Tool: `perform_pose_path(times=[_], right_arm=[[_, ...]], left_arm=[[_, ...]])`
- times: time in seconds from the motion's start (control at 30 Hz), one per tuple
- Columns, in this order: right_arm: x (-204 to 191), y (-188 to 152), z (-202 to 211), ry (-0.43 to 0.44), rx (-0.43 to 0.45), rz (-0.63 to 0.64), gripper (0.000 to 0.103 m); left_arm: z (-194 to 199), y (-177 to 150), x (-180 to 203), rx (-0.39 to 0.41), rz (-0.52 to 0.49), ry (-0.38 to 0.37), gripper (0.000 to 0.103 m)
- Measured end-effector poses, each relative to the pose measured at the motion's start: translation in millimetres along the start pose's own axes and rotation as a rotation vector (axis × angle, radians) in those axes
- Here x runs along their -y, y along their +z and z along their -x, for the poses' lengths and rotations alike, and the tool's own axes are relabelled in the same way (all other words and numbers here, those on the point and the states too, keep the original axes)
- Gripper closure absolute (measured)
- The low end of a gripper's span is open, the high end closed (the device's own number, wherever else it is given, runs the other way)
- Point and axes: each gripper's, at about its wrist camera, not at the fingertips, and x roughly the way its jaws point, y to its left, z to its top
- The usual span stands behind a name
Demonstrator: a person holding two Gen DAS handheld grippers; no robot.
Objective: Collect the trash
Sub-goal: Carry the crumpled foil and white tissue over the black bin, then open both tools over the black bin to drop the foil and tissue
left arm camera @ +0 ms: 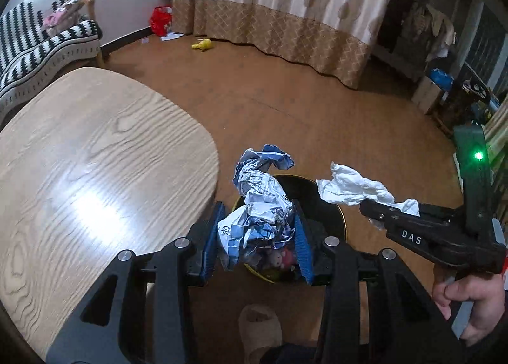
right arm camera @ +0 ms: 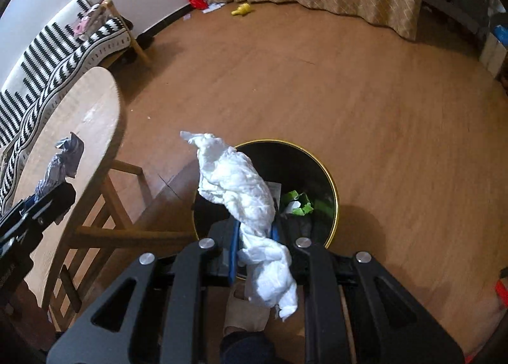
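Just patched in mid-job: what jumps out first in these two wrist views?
Both grippers are loaded over the black gold-rimmed bin on the wooden floor: the left gripper clamps a crumpled blue-and-white wrapper, the right gripper pinches a white tissue. Green scraps already lie in the bin, and the oval wooden table stands just left of it.

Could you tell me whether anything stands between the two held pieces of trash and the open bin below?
Nothing visible does. The crumpled blue-and-white wrapper in the left tongs and the white tissue in the right tongs both hang over the black bin, whose mouth is uncovered.
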Motion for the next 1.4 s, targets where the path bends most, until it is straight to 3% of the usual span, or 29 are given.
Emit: perform_pose_path(times=[0.53,0.57,0.6,0.63,0.67,1.3,1.33,1.4], right_arm=[[4.8,12.9,-15.8,-0.020,-0.002,-0.025,0.084],[4.4,13.2,-15.8,-0.017,-0.002,-0.024,0.080],[4.6,12.9,-15.7,-0.016,-0.003,-0.024,0.062],[5.2,12.6,-15.0,-0.015,0.000,-0.025,0.036],[5.3,12.5,-13.7,-0.019,0.013,-0.029,0.028],[21.9,13.4,6.3,-0.050,0.110,-0.117,0.025],[22.3,12.0,8.3,-0.056,0.118,-0.130,0.022],[28.2,12.7,11.8,-0.058,0.134,-0.153,0.022]], left_arm=[[-16.2,-2.6,9.4,-0.024,-0.028,-0.027,0.063],[-16.9,-2.3,9.2,-0.025,-0.026,-0.027,0.063],[-17.7,-1.8,8.7,-0.026,-0.025,-0.027,0.063],[-18.8,-1.4,8.2,-0.029,-0.023,-0.028,0.063],[-20.0,-1.0,8.3,-0.030,-0.022,-0.028,0.063],[-62.4,-3.1,36.5,-0.088,-0.066,-0.101,0.061],[-63.9,-3.1,38.7,-0.085,-0.074,-0.113,0.058],[-66.7,-3.3,41.9,-0.075,-0.079,-0.112,0.035]])
